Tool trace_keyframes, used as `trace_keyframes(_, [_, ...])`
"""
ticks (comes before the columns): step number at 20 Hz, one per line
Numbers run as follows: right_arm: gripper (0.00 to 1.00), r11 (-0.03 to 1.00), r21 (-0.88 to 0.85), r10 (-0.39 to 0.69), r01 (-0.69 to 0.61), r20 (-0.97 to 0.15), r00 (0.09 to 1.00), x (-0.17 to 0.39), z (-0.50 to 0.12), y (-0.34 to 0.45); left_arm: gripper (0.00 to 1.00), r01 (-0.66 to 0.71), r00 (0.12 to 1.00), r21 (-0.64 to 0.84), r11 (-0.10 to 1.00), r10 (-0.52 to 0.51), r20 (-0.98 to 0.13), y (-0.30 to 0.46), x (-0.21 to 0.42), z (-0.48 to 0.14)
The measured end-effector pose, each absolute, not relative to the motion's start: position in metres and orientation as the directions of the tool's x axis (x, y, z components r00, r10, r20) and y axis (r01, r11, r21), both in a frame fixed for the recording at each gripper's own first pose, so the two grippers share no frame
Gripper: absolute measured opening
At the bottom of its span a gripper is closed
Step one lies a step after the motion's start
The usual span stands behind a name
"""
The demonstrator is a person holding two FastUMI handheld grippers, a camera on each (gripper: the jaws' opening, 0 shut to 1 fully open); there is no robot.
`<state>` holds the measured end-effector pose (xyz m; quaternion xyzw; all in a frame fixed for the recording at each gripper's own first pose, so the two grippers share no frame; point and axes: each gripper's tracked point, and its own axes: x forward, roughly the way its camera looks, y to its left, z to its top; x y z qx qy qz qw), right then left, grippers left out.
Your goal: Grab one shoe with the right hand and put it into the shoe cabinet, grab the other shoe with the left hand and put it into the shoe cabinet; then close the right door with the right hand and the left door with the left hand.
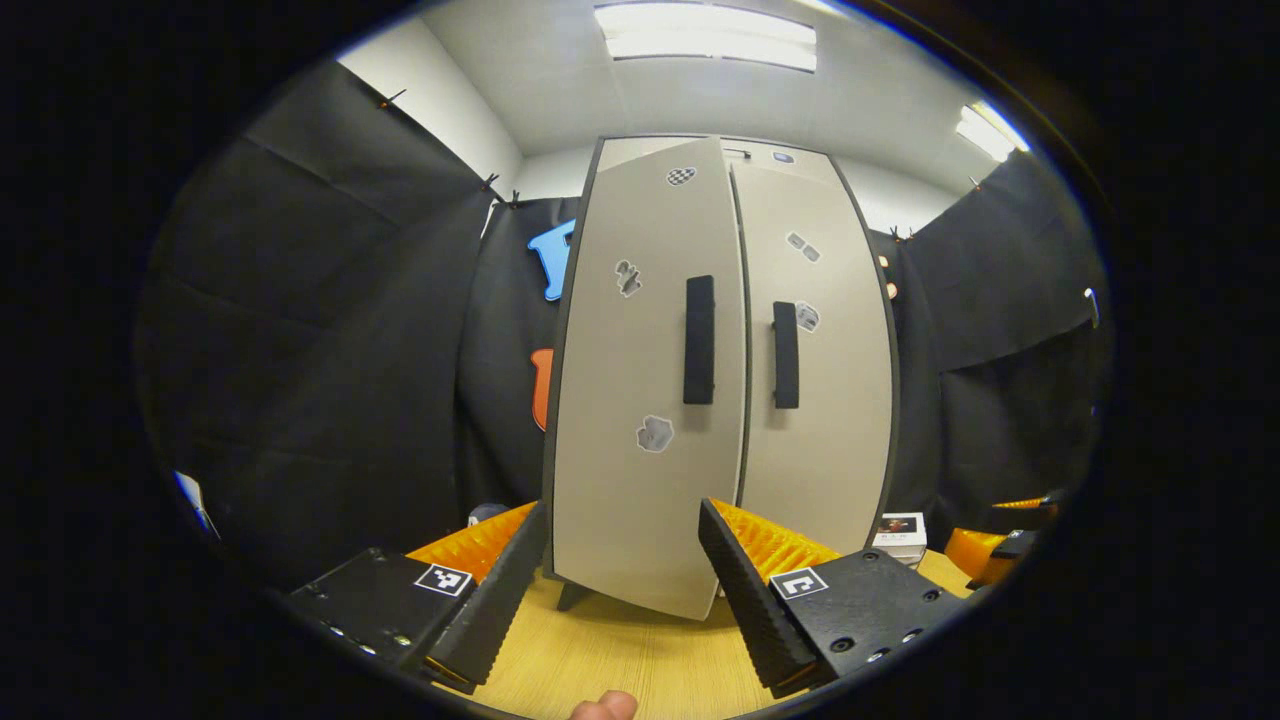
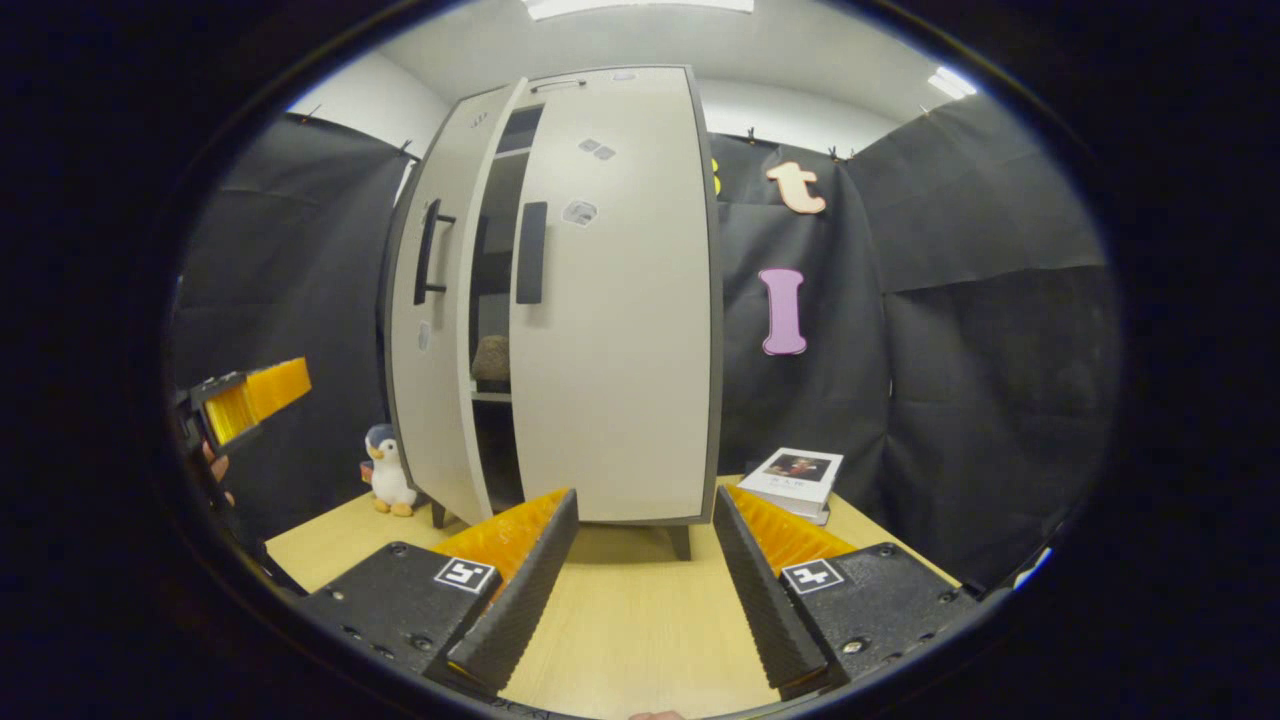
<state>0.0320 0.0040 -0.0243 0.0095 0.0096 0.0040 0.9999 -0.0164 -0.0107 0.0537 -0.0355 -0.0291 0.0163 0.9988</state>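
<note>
Shoe cabinet (image 1: 720,400), a tall pale-grey two-door unit with dark edging, stands upright on a light wooden table (image 1: 620,660) against the black cloth wall. Left gripper view: left gripper (image 1: 620,585) low over the table just in front of the cabinet, fingers spread wide apart, nothing between them. Left door (image 1: 650,380) and right door (image 1: 815,370) each carry a black vertical bar handle (image 1: 699,340); small grey stickers dot both fronts. Right gripper view: right gripper (image 2: 640,590) also above the table facing the cabinet, fingers apart, holding nothing. From this angle the left door (image 2: 432,330) stands ajar, the right door (image 2: 615,300) close to flush; through the gap, shelves and a brownish shoe (image 2: 490,358) resting on a shelf inside. Second shoe not made out. Small plush penguin toy (image 2: 385,470) sits on the table beside the cabinet's left foot; a white book (image 2: 797,478) lies near the right foot. Left gripper (image 2: 245,400) visible at far left edge, held by a hand.
</note>
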Motion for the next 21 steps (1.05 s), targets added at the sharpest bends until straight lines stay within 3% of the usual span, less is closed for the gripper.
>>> trace_keyframes(8, [0.9,0.999,0.046,-0.012,0.014,-0.049,0.999,0.022,-0.048,-0.002,0.92,0.053,0.998,-0.046,0.998,-0.051,0.043,-0.047,-0.033,0.031])
trace_keyframes(21, [0.9,0.999,0.04,-0.009,0.01,-0.028,1.0,0.019,-0.04,-0.002,0.92,0.05,0.999,-0.05,0.997,-0.049,0.023,-0.044,-0.032,0.027])
